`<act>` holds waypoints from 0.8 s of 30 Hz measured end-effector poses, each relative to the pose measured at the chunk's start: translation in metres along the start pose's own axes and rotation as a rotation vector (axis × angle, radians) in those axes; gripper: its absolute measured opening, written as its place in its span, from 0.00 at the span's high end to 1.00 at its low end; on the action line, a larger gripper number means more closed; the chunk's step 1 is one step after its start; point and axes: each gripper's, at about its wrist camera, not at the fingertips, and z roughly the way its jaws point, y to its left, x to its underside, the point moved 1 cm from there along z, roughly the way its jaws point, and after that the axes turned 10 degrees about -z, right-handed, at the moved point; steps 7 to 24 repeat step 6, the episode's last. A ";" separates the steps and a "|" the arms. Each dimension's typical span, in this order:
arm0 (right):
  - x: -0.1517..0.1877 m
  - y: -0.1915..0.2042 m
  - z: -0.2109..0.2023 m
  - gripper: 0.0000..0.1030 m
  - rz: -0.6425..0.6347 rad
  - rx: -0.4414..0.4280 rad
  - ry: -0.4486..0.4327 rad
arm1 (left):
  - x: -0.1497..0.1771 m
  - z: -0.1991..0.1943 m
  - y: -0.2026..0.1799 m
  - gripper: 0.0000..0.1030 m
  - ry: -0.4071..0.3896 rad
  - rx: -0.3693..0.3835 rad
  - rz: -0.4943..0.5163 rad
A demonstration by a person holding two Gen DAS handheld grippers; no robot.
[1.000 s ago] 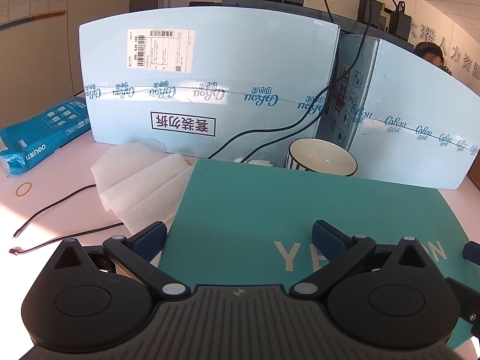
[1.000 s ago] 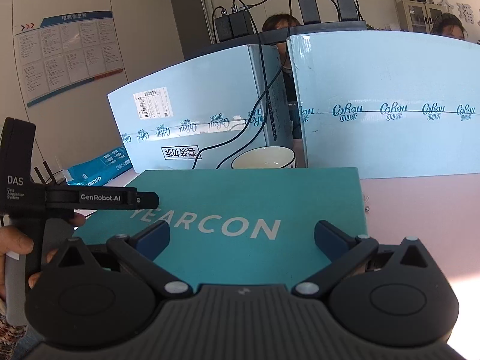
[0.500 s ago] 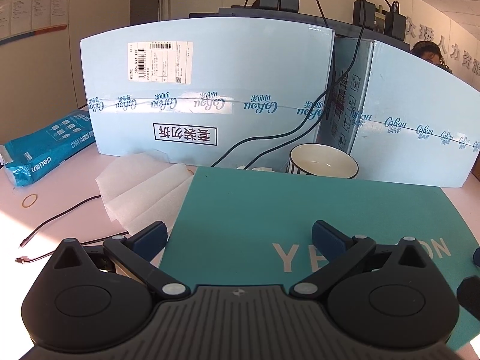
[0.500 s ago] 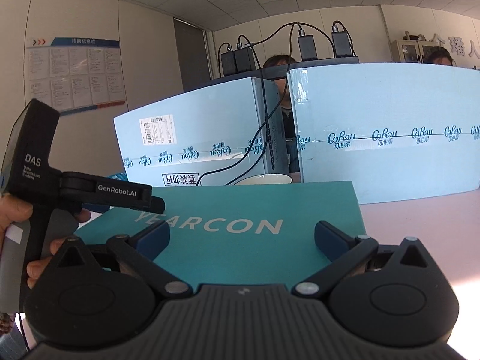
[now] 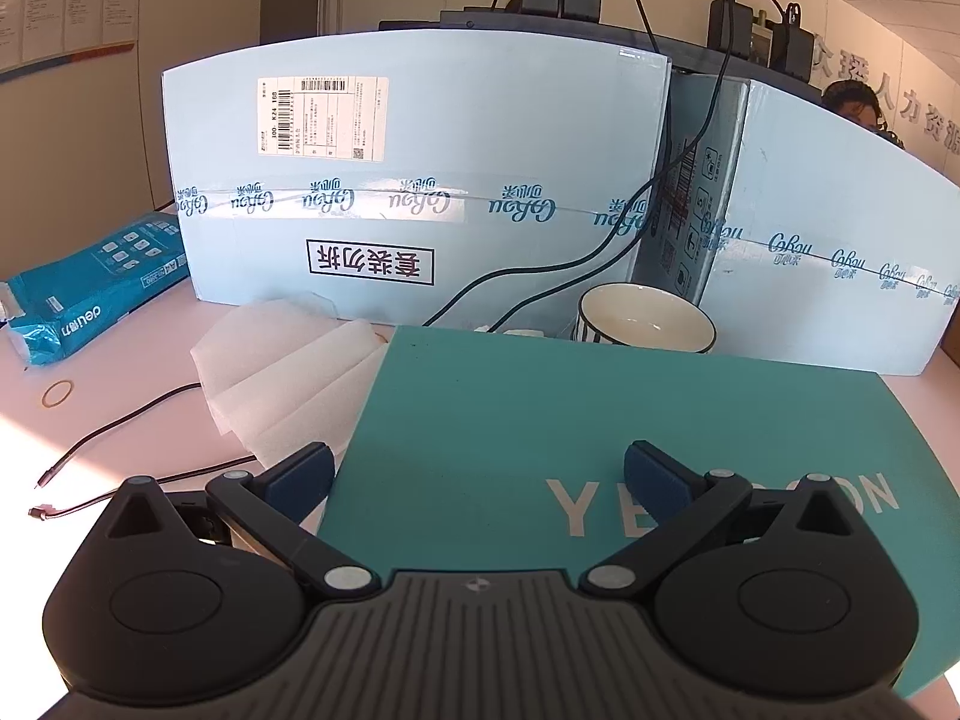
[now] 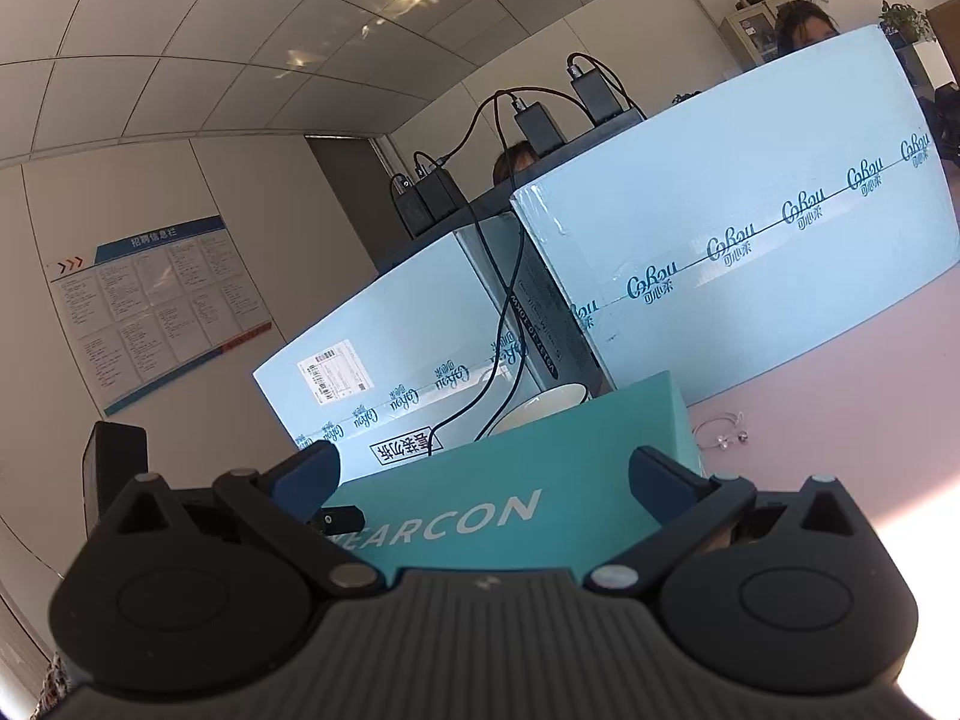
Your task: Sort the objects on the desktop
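Hovering low over the near end of the teal box point(image 5: 600, 414), the left gripper point(image 5: 477, 471) has its jaws spread wide, holding nothing. The right gripper point(image 6: 483, 471), equally wide and empty, now tilts upward and rolls sideways, where a second ago it sat level; the box lies flat on the pink desk point(image 6: 840, 372). Past it stand the striped bowl point(image 5: 645, 324) and the pale blue cartons point(image 5: 420, 192).
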 end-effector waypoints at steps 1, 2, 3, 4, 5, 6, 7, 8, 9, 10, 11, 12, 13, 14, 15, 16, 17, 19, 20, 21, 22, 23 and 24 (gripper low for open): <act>-0.001 0.001 -0.003 0.00 -0.009 0.006 -0.005 | 0.000 0.000 0.000 0.00 -0.001 -0.003 0.000; -0.001 0.002 -0.006 0.00 -0.018 0.011 -0.010 | 0.000 -0.001 -0.001 0.00 -0.002 -0.009 0.000; -0.001 0.003 -0.009 0.00 -0.031 0.018 -0.014 | 0.001 -0.002 -0.002 0.00 -0.004 -0.013 0.001; -0.002 0.004 -0.012 0.00 -0.039 0.024 -0.018 | 0.001 -0.002 -0.002 0.00 -0.006 -0.016 0.003; -0.001 0.004 -0.015 0.00 -0.046 0.031 -0.024 | 0.002 -0.003 -0.002 0.00 -0.011 -0.016 0.008; -0.001 0.004 -0.018 0.00 -0.052 0.037 -0.031 | 0.003 -0.005 -0.002 0.00 -0.016 -0.012 0.013; -0.001 0.004 -0.018 0.00 -0.052 0.037 -0.031 | 0.003 -0.005 -0.002 0.00 -0.016 -0.012 0.013; -0.001 0.004 -0.018 0.00 -0.052 0.037 -0.031 | 0.003 -0.005 -0.002 0.00 -0.016 -0.012 0.013; -0.001 0.004 -0.018 0.00 -0.052 0.037 -0.031 | 0.003 -0.005 -0.002 0.00 -0.016 -0.012 0.013; -0.001 0.004 -0.018 0.00 -0.052 0.037 -0.031 | 0.003 -0.005 -0.002 0.00 -0.016 -0.012 0.013; -0.001 0.004 -0.018 0.00 -0.052 0.037 -0.031 | 0.003 -0.005 -0.002 0.00 -0.016 -0.012 0.013; -0.001 0.004 -0.018 0.00 -0.052 0.037 -0.031 | 0.003 -0.005 -0.002 0.00 -0.016 -0.012 0.013; -0.001 0.004 -0.018 0.00 -0.052 0.037 -0.031 | 0.003 -0.005 -0.002 0.00 -0.016 -0.012 0.013; -0.001 0.004 -0.018 0.00 -0.052 0.037 -0.031 | 0.003 -0.005 -0.002 0.00 -0.016 -0.012 0.013; -0.001 0.004 -0.018 0.00 -0.052 0.037 -0.031 | 0.003 -0.005 -0.002 0.00 -0.016 -0.012 0.013; -0.001 0.004 -0.018 0.00 -0.052 0.037 -0.031 | 0.003 -0.005 -0.002 0.00 -0.016 -0.012 0.013; -0.001 0.004 -0.018 0.00 -0.052 0.037 -0.031 | 0.003 -0.005 -0.002 0.00 -0.016 -0.012 0.013; -0.001 0.004 -0.018 0.00 -0.052 0.037 -0.031 | 0.003 -0.005 -0.002 0.00 -0.016 -0.012 0.013; -0.001 0.004 -0.018 0.00 -0.052 0.037 -0.031 | 0.003 -0.005 -0.002 0.00 -0.016 -0.012 0.013; -0.001 0.004 -0.018 0.00 -0.052 0.037 -0.031 | 0.003 -0.005 -0.002 0.00 -0.016 -0.012 0.013; -0.001 0.004 -0.018 0.00 -0.052 0.037 -0.031 | 0.003 -0.005 -0.002 0.00 -0.016 -0.012 0.013; -0.001 0.004 -0.018 0.00 -0.052 0.037 -0.031 | 0.003 -0.005 -0.002 0.00 -0.016 -0.012 0.013; -0.001 0.004 -0.018 0.00 -0.052 0.037 -0.031 | 0.003 -0.005 -0.002 0.00 -0.016 -0.012 0.013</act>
